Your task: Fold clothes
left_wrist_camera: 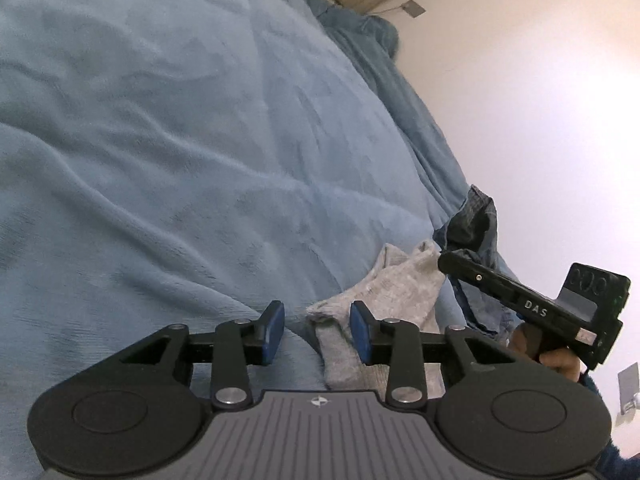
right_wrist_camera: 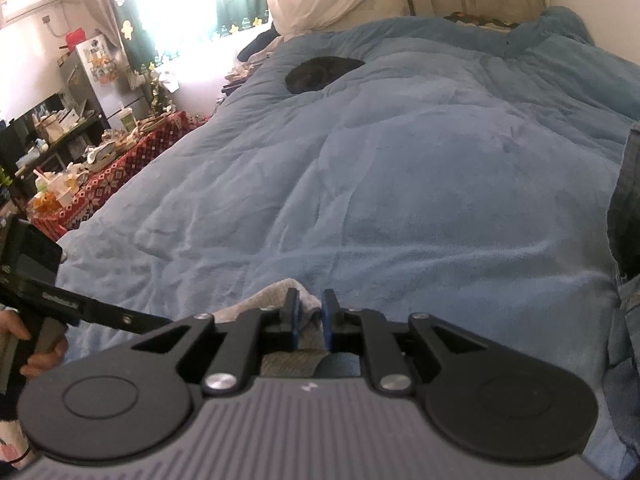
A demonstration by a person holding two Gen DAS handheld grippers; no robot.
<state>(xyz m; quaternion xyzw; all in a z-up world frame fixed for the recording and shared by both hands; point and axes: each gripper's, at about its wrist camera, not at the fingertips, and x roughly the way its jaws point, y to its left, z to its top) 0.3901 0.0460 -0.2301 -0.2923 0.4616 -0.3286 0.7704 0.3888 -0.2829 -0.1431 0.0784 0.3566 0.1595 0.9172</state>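
A light grey sock point(left_wrist_camera: 396, 288) lies crumpled on the blue blanket point(left_wrist_camera: 180, 140). In the left wrist view my left gripper point(left_wrist_camera: 318, 332) stands open; one end of the sock sits between its blue pads point(left_wrist_camera: 274, 332) without being pressed. My right gripper point(left_wrist_camera: 445, 261) reaches in from the right, its tip at the sock's far corner. In the right wrist view the right gripper point(right_wrist_camera: 311, 316) has its jaws nearly together, with a bunch of the grey sock point(right_wrist_camera: 260, 304) pinched between them. The left gripper's body point(right_wrist_camera: 60, 300) and a hand point(right_wrist_camera: 40, 356) show at the left edge.
The blue blanket point(right_wrist_camera: 400, 160) covers a wide bed. A dark denim garment point(left_wrist_camera: 476, 220) point(right_wrist_camera: 628, 200) lies at the bed's right edge. A black rounded thing point(right_wrist_camera: 320, 72) rests far up the bed. A cluttered table with a red patterned cloth point(right_wrist_camera: 120, 168) stands at the left.
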